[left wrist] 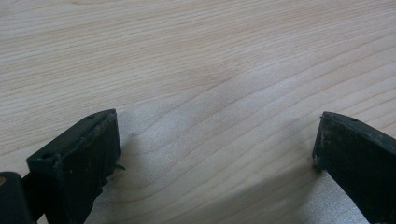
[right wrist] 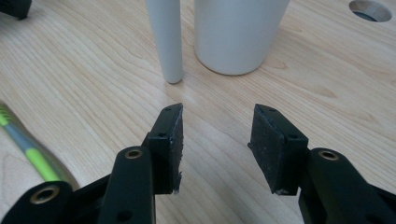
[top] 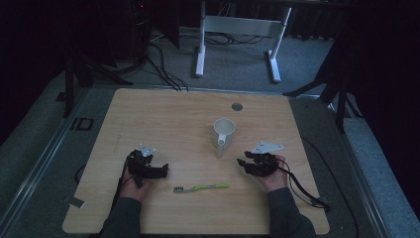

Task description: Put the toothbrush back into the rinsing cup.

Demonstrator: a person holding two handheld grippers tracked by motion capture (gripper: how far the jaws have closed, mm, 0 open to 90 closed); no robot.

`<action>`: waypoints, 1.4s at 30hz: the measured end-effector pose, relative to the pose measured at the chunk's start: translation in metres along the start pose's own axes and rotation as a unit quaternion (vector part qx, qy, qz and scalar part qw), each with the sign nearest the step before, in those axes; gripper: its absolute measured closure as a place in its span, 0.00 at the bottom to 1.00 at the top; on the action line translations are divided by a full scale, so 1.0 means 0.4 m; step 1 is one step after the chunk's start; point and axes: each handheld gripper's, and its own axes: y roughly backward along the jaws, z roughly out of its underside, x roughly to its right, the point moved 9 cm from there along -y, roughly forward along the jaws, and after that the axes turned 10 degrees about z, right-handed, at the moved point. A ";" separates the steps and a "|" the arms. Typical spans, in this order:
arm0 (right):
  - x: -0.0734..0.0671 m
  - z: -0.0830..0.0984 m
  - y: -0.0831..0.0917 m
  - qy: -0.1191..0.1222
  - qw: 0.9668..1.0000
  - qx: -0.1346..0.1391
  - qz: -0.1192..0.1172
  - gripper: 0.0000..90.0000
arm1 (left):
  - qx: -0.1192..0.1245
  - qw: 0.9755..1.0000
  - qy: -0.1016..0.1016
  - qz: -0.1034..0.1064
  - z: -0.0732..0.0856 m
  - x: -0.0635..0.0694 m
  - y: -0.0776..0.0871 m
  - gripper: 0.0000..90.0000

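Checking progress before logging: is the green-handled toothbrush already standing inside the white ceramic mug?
No: the green-handled toothbrush lies flat on the wooden table, apart from the white ceramic mug.

Person's wearing dark grey sleeves (top: 126, 218), gripping two black grippers, left gripper (top: 162, 171) and right gripper (top: 241, 162), each sporting a grey three-cornered plate (top: 266, 147), brass-ringed screw holes, black cables (top: 302, 191) trailing.

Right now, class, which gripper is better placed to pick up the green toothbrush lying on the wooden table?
Probably the left gripper: its open jaws point at the bristle end of the green toothbrush, close by. The right gripper, also open, faces the white mug instead.
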 end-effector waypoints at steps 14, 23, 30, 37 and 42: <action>-0.018 -0.036 0.042 0.018 1.000 0.012 -0.016 0.59 | 0.000 1.000 0.000 0.000 0.000 0.000 0.000 0.02; -0.039 -0.062 0.052 0.034 0.999 0.018 -0.022 0.59 | 0.000 1.000 0.000 0.000 0.000 0.000 0.000 0.02; -0.056 -0.076 0.060 0.043 0.998 0.021 -0.031 0.59 | 0.000 1.000 0.000 0.000 0.000 0.000 0.000 0.02; -0.077 -0.091 0.064 0.052 0.998 0.021 -0.040 0.59 | 0.000 1.000 0.000 0.000 0.000 0.000 0.000 0.02; -0.086 -0.099 0.065 0.062 0.997 0.019 -0.042 0.59 | 0.000 1.000 0.000 0.000 0.000 0.000 0.000 0.02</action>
